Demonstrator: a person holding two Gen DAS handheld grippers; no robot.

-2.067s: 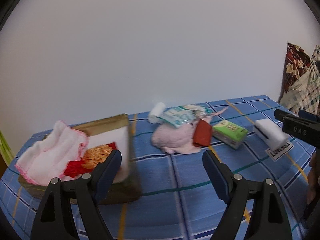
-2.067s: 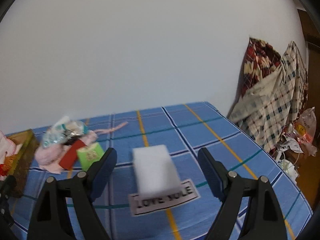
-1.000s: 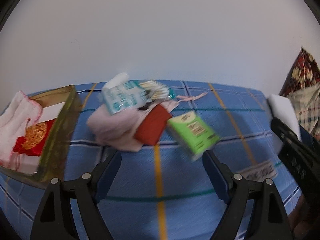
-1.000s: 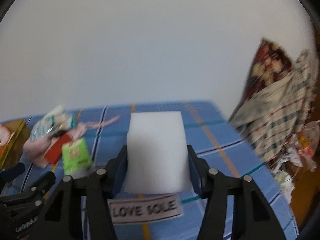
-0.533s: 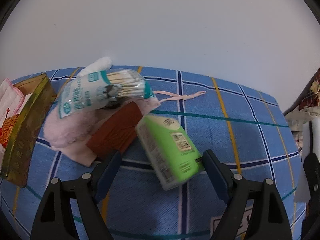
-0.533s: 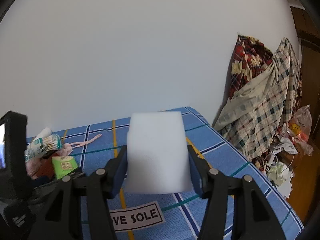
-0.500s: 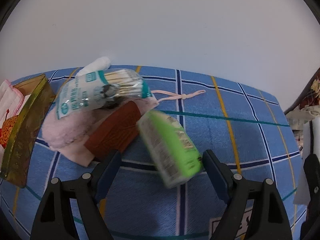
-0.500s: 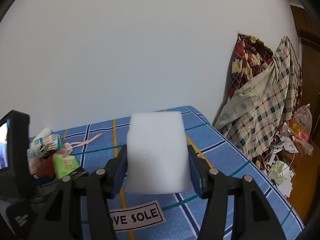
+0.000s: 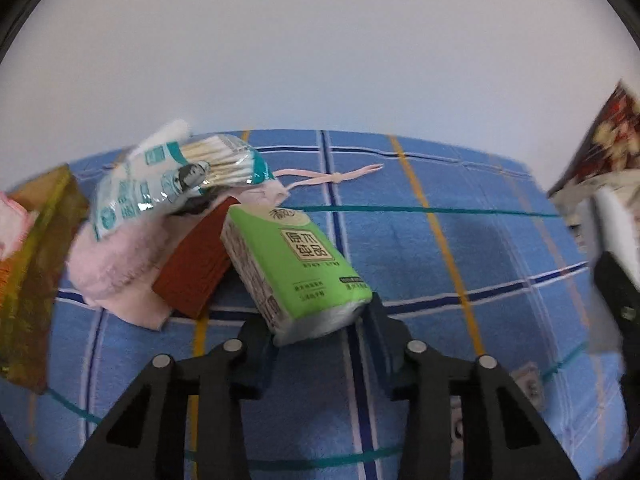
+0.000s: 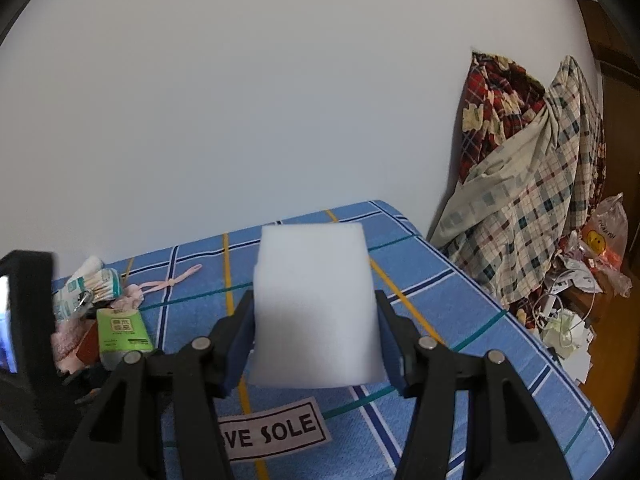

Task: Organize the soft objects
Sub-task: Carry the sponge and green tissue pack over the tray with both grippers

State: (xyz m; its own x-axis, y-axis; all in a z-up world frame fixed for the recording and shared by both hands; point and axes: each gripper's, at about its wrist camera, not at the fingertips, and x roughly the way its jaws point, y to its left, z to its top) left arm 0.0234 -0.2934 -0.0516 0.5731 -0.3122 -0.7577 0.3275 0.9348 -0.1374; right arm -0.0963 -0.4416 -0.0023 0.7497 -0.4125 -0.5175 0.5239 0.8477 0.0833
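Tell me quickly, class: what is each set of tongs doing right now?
Left tongs: closing on the near end of the green tissue pack.
Right tongs: shut on the white foam block, held above the bed.

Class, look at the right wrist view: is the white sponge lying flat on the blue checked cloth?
No: the white sponge stands clamped in the right gripper, raised above the blue checked cloth.
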